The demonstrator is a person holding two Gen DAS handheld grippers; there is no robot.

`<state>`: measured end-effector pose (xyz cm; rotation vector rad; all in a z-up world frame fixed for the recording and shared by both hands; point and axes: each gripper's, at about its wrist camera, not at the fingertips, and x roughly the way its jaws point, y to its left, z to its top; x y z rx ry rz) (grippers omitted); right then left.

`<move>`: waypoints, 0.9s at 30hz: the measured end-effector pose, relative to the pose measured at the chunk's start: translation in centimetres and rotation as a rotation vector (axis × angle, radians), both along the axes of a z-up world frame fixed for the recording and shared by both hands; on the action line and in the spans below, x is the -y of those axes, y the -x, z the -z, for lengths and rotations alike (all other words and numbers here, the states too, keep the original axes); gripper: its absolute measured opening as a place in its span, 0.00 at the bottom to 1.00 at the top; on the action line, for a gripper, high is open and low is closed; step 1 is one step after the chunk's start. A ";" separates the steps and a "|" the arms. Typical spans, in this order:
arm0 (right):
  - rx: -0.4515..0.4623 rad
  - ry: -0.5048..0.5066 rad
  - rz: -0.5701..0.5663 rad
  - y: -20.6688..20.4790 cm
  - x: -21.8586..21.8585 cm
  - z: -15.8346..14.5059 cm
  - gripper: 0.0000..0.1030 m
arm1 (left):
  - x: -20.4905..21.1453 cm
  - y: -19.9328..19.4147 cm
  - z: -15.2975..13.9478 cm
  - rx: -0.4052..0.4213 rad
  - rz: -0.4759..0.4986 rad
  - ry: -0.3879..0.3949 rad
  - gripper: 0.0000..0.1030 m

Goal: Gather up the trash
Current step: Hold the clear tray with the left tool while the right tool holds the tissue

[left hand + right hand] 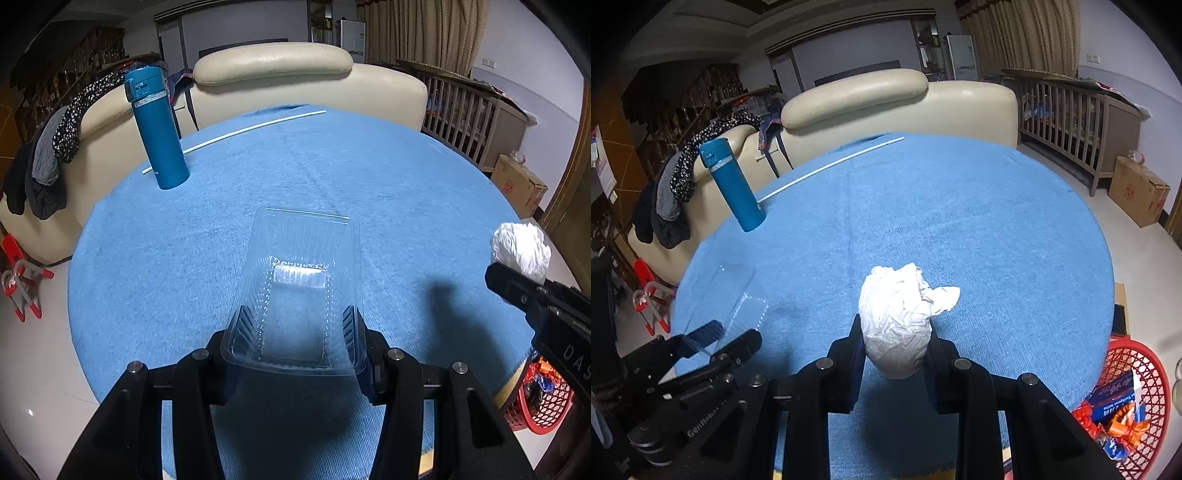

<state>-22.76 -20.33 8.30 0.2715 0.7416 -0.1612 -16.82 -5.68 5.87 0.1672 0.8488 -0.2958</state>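
Above the blue table [369, 177] — left hand-held gripper [295, 332] clamped on clear tray [299, 280], right hand-held gripper [895, 343] on crumpled paper [901, 317].

Between my left gripper [293, 332] fingers sits the tray [295, 288], mid-table [369, 177]; the bottle [157, 129] stands upper left, the paper wad [899, 317] in my right gripper [895, 350], the basket [1137, 402] lower right.

Cream leather sofa [280, 85], beige curtains [424, 29], slatted wooden crib [469, 110], pale tiled floor [33, 354]

Red basket [1145, 373] cut off; wrapper print perhaps unreadable.
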 end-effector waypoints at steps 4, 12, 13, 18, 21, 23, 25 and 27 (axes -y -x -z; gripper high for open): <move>0.026 -0.005 -0.004 0.7 -0.5 -0.7 0.29 | -0.3 1.2 -0.4 0.022 -0.006 -0.001 0.51; 0.037 -0.022 -0.019 1.2 -1.9 -0.6 0.29 | -1.0 3.1 -1.3 0.067 -0.009 -0.016 0.51; 0.037 -0.023 -0.022 1.2 -2.0 -0.5 0.29 | -1.0 3.1 -1.3 0.068 -0.011 -0.016 0.51; 0.031 -0.034 -0.013 1.6 -1.5 0.0 0.29 | -0.5 3.2 -1.2 0.066 -0.001 -0.022 0.51; 0.035 -0.040 0.001 1.8 -1.0 -0.1 0.29 | -0.1 3.3 -1.3 0.070 0.009 -0.027 0.51; 0.036 -0.046 0.008 1.9 -0.7 -0.1 0.29 | 0.0 3.3 -1.2 0.071 0.016 -0.031 0.51; 0.035 -0.049 0.011 1.9 -0.5 -0.1 0.29 | 0.1 3.3 -1.2 0.068 0.019 -0.033 0.51; 0.035 -0.051 0.013 2.0 -0.4 0.0 0.29 | 0.1 3.3 -1.1 0.066 0.018 -0.033 0.51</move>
